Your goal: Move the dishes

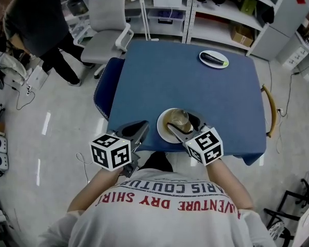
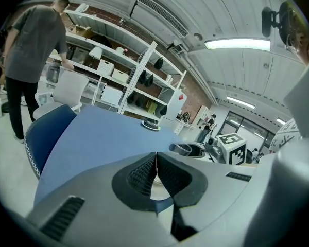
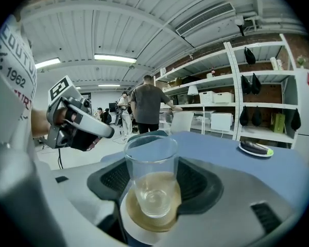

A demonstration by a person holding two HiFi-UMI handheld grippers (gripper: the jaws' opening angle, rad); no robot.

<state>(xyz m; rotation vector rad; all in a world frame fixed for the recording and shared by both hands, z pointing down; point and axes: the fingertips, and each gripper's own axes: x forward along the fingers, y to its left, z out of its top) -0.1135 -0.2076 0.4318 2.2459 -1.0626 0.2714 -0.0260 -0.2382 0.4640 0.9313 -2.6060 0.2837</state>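
Observation:
Near the front edge of the blue table (image 1: 195, 86) lies a white plate with a brown middle (image 1: 165, 128), and a clear glass (image 1: 179, 119) stands upright on it. My right gripper (image 1: 182, 122) is shut on the glass, one pad against each side; the right gripper view shows the glass (image 3: 152, 181) filling the gap above the plate (image 3: 144, 223). My left gripper (image 1: 140, 126) hovers at the table's front left edge, beside the plate, shut and holding nothing (image 2: 155, 162). A second small plate with a dark eggplant (image 1: 213, 59) sits at the far right of the table.
A blue chair (image 1: 105, 89) is pushed against the table's left side, and a wooden chair back (image 1: 270, 109) shows at its right. A white office chair (image 1: 105, 27) and a person in dark clothes (image 1: 36, 19) stand beyond the far left corner. Shelves (image 1: 216, 14) line the back.

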